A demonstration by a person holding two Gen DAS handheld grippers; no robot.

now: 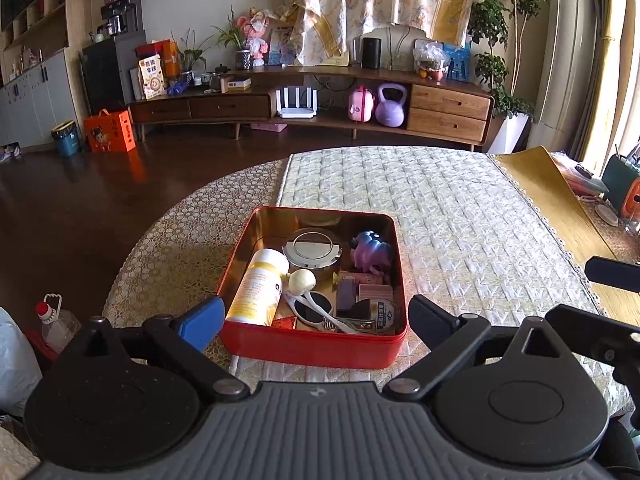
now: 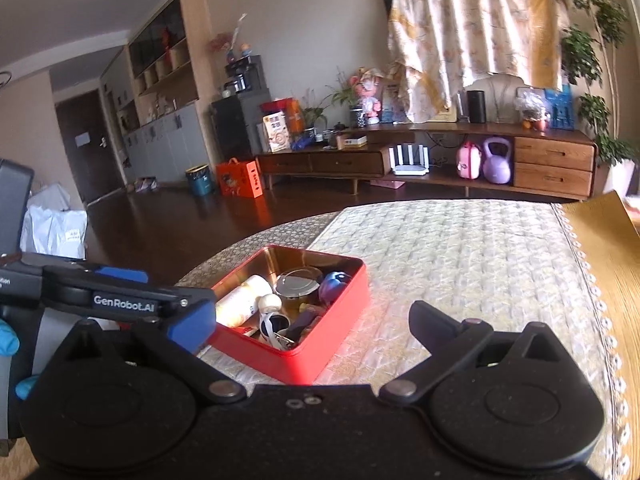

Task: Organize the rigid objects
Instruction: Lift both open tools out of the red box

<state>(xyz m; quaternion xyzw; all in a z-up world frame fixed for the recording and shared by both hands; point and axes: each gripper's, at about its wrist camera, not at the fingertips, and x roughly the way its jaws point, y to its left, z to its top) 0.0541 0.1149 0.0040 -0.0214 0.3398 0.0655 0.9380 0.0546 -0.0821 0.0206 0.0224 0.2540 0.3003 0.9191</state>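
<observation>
A red tin box (image 1: 312, 350) (image 2: 340, 320) sits on the quilted table cover, filled with small rigid items. Inside lie a white and yellow bottle (image 1: 260, 288) (image 2: 240, 302), a round silver tin (image 1: 312, 250) (image 2: 298, 282), a purple toy (image 1: 370, 250) (image 2: 334, 284), a small round mirror (image 1: 316, 308) and several small blocks (image 1: 360, 294). My left gripper (image 1: 316, 320) is open, its fingers straddling the box's near wall without touching it. My right gripper (image 2: 308, 328) is open too, just right of the left one, nothing between its fingers.
The table's left edge curves away close to the box. A yellow cloth (image 1: 552, 200) covers the right side, with clutter (image 1: 616, 196) at the far right. A plastic jug (image 1: 60, 320) stands on the floor at left. A person's blue-gloved hand (image 2: 8, 340) holds the left gripper.
</observation>
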